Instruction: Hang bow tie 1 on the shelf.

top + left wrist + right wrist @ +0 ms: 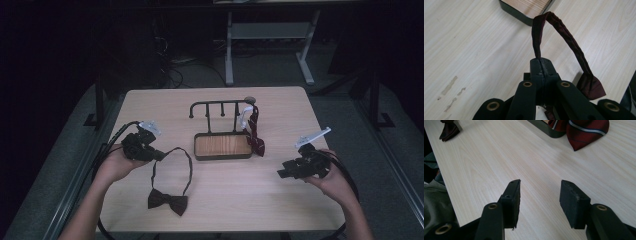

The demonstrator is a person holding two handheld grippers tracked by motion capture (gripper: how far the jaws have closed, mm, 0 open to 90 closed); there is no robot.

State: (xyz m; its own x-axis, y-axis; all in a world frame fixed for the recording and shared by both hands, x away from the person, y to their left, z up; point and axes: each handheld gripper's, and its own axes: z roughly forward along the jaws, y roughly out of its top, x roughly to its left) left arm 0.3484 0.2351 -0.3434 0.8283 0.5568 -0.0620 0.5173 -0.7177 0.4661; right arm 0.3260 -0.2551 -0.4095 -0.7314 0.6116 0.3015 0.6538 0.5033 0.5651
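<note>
The striped necktie point(254, 131) already hangs on the rack point(220, 106), while the left gripper point(159, 156) pinches the bow tie's strap point(564, 32), bow tie point(167, 201) on the counter point(240, 195), right gripper point(540, 195) fingers wide and empty

The high view is looking forward and down from above the person's side, taking in the whole table point(280, 200) from some way off, with the floor and desk legs beyond. The left gripper view is riding close behind its own jaws, facing down at the tabletop and across to the corner of the wooden tray point(529, 10), which the high view is also showing at mid-table. The right gripper view is sitting low, looking along the wood toward the striped tie point(584, 132) and bow tie point(449, 130).
</note>
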